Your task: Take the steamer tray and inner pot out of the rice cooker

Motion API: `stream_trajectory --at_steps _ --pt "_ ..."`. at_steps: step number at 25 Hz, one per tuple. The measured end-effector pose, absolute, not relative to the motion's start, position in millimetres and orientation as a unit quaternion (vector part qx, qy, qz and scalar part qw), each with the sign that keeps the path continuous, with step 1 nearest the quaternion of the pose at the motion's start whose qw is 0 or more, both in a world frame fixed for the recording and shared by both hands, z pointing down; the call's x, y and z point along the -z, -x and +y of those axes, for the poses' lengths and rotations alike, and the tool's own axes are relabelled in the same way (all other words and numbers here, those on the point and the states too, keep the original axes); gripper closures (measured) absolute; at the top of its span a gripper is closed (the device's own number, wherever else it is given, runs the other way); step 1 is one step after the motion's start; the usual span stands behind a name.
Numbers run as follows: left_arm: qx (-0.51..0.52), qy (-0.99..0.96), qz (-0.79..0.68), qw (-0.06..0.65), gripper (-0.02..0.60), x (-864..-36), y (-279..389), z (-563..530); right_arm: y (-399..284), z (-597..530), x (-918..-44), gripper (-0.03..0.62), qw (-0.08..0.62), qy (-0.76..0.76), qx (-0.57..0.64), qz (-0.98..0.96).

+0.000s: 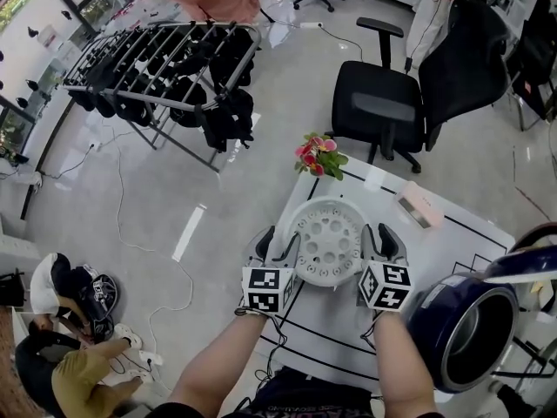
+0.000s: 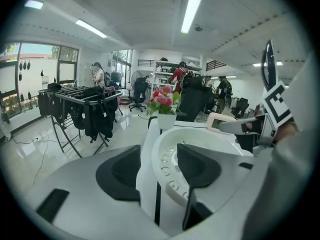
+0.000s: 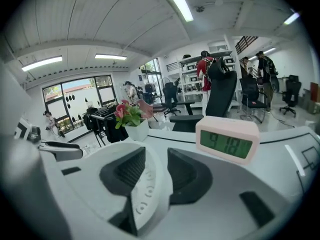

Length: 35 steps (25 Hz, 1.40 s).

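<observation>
A white table (image 1: 461, 242) marked with thin black lines stands on a glossy pale grey floor (image 1: 261, 172) crossed by loose cables. Beyond the table's far edge is a black office chair (image 1: 383, 103), and well off from its far left corner a metal drying rack (image 1: 165, 68) hung with dark garments. A person (image 1: 61, 355) sits on the floor well to the table's left. At the table's far corner is a small white pot of pink flowers (image 1: 319, 157), and near the far edge a pale pink rectangular clock (image 1: 420, 207) with a green display. At the table's right end sits the dark blue rice cooker (image 1: 435, 303), its lid raised and the grey inner pot (image 1: 470, 333) in its opening. The steamer tray (image 1: 329, 240) lies in the middle of the table: a round white plastic dish, shallow, with a raised rim and a floor pierced by rings of round holes. The left gripper (image 1: 277, 244) straddles the tray's left rim with its black pads well apart, the rim passing between them with clear gaps on both sides. The right gripper (image 1: 381, 240) straddles the right rim, its jaws parted less widely, the rim loose between the pads and not clamped.
</observation>
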State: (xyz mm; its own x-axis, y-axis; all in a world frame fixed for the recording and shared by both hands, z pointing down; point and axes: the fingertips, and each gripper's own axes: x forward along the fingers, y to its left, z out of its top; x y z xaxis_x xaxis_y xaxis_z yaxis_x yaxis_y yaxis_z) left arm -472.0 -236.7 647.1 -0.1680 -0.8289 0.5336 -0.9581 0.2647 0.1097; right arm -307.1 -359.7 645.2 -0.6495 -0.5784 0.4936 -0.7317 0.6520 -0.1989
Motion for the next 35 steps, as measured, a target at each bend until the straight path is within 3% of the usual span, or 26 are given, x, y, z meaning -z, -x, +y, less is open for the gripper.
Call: stream_trajectory --at_steps 12,24,35 --pt "-0.056 -0.660 -0.721 0.203 0.261 -527.3 437.9 -208.0 319.1 -297.3 -519.8 0.327 0.122 -0.301 -0.127 -0.937" --pt "0.010 -0.737 -0.668 0.097 0.247 -385.8 353.3 -163.1 246.9 -227.0 -384.5 0.326 0.053 -0.320 -0.024 -0.946" --pt "0.022 -0.819 -0.569 0.067 0.249 -347.2 219.8 -139.3 98.8 -178.9 -343.3 0.326 0.023 -0.441 -0.005 -0.897"
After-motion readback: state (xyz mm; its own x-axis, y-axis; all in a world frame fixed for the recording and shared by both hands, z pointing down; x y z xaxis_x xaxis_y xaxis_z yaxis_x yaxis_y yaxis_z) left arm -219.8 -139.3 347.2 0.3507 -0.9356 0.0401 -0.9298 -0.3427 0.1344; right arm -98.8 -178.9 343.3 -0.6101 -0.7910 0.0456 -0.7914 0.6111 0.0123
